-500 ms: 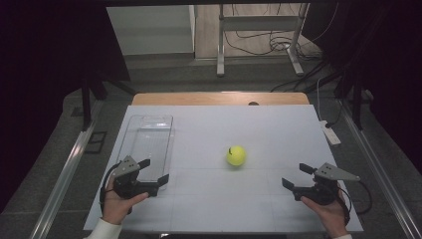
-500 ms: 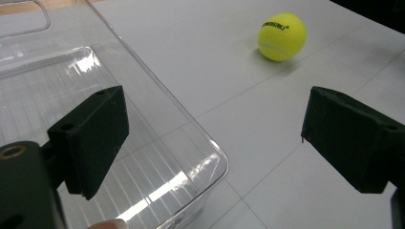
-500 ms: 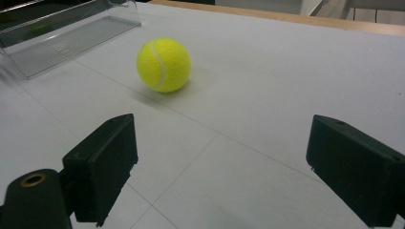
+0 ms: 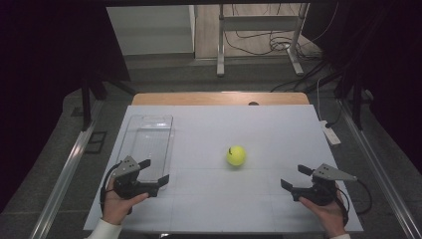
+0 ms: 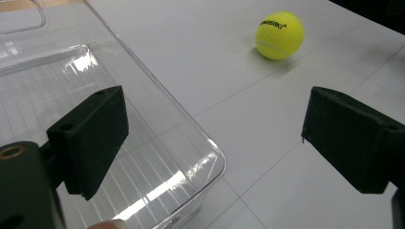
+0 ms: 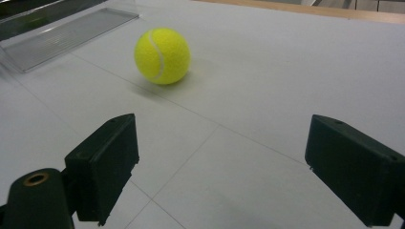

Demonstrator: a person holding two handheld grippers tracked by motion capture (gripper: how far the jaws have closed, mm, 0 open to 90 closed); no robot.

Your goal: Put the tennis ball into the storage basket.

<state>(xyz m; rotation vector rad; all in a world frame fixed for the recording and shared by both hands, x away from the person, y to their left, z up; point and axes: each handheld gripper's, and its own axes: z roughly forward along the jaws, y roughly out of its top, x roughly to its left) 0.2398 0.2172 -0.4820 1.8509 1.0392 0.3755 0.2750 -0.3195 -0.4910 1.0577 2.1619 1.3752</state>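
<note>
Fingers released on both grippers, nothing between them. Left gripper (image 4: 152, 173) sits at the near left of the white worktop (image 4: 259, 129), jaws spread wide across the near right corner of the clear tray (image 4: 149, 142); one finger (image 5: 90, 138) hangs over the tray floor, the other over bare worktop just outside the tray rim. Right gripper (image 4: 297, 180) is at the near right, also spread wide, well clear of the worktop's right edge and near the front edge.

Tennis ball (image 4: 236, 155) lies on bare worktop between the two grippers and farther out, apart from both, ahead of each pair of fingers, touching nothing but the surface. Open worktop all round it; tray is well to its left, long side running away from the person.

Left gripper view shows black lettering on the ball (image 5: 279, 35) and the tray's ribbed floor (image 5: 143, 171). Right gripper view shows the ball's white seam (image 6: 162, 55) and the tray (image 6: 67, 33) low and far off at left. High view shows a wooden strip (image 4: 219, 98) at the far edge and a white power strip (image 4: 330, 132) off the right side.
</note>
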